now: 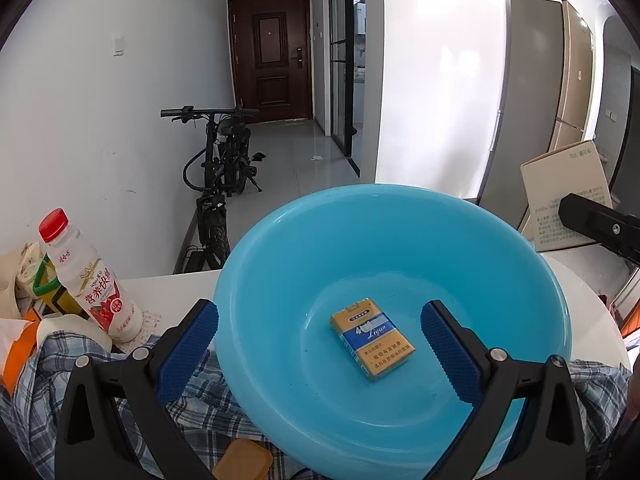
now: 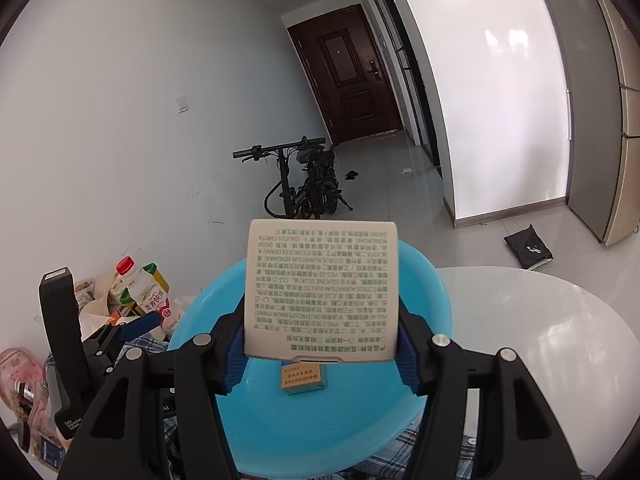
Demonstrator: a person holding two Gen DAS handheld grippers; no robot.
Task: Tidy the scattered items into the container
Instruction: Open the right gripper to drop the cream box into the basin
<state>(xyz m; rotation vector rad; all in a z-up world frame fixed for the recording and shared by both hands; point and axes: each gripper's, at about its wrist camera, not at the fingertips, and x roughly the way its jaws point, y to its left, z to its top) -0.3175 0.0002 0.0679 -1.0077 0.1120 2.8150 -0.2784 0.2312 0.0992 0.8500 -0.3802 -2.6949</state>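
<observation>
My left gripper (image 1: 320,344) hangs wide open over the pack (image 1: 372,338) in the basin (image 1: 280,240). My right gripper (image 2: 320,344) clamps the white box (image 2: 322,288); I should lower it well inside the rim before letting go.

Both wrist views over basin (image 1: 256,240)

A basin (image 1: 280,248) sits on a table (image 1: 172,288). A cigarette pack (image 1: 372,338) lies inside the basin. A drink bottle (image 1: 90,280) stands left of the basin. A bicycle (image 1: 222,160) stands behind the basin. A cloth (image 1: 200,408) lies under the basin's near edge.
</observation>
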